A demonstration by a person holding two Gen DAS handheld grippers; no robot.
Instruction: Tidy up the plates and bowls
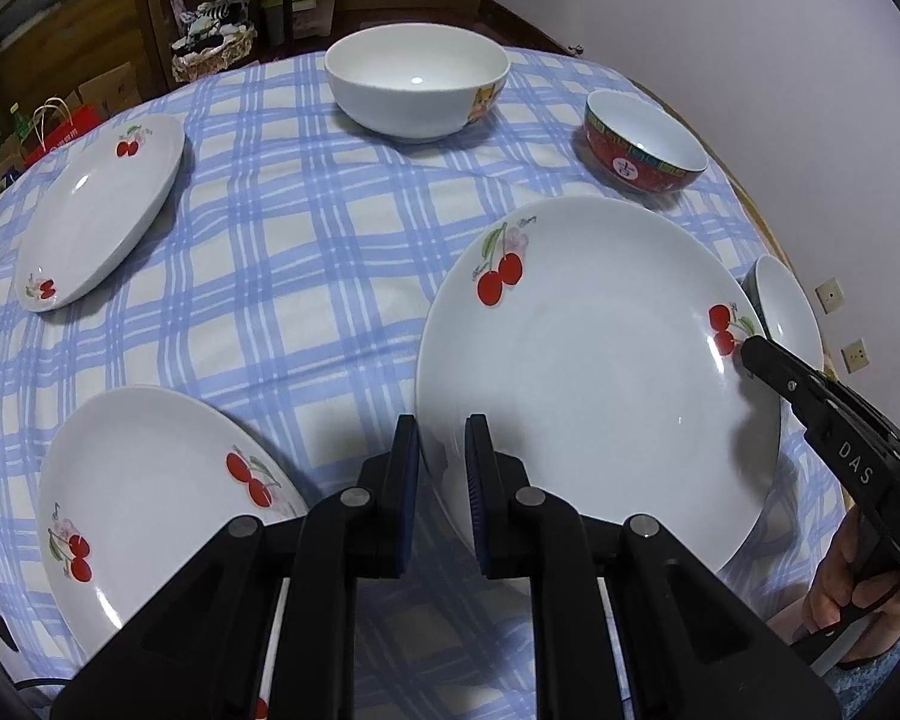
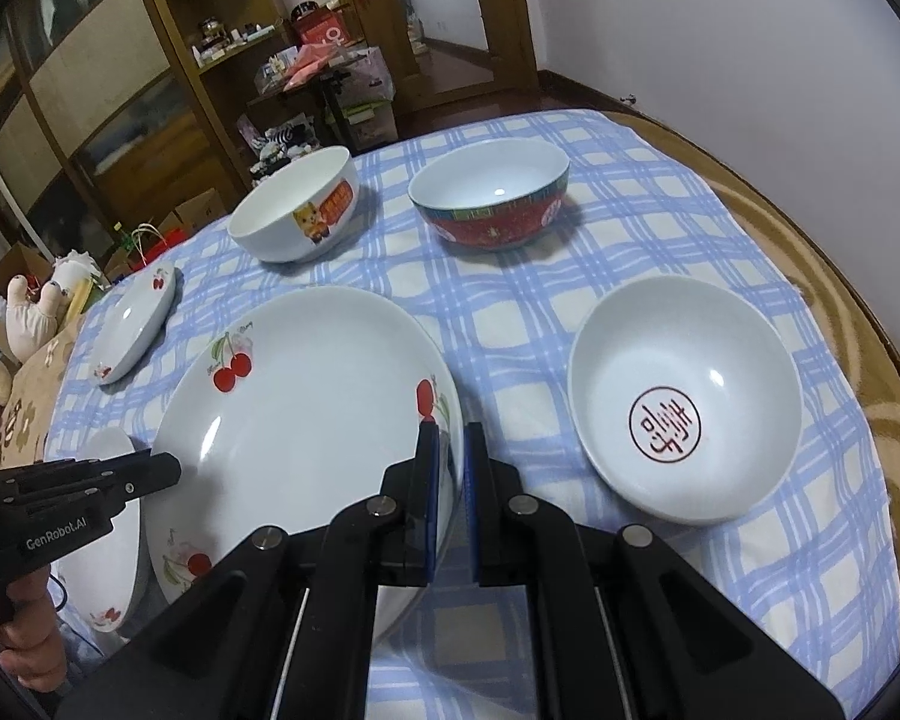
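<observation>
Left wrist view: left gripper (image 1: 442, 450) clamped on near-left rim of large cherry plate (image 1: 594, 372), pads either side of the edge; right gripper (image 1: 756, 354) pinching the plate's right rim beside a cherry print; plate over blue checked tablecloth (image 1: 282, 276), between near cherry plate (image 1: 150, 492) and red bowl (image 1: 642, 147); white cartoon bowl (image 1: 417, 90) and far cherry plate (image 1: 99, 216) well apart

Right wrist view: right gripper (image 2: 450, 462) closed on large cherry plate (image 2: 312, 408) rim; left gripper (image 2: 171, 468) at opposite rim; stamped white bowl (image 2: 684, 396) just beside, on the right; red bowl (image 2: 492, 204) and white cartoon bowl (image 2: 297, 213) beyond
</observation>
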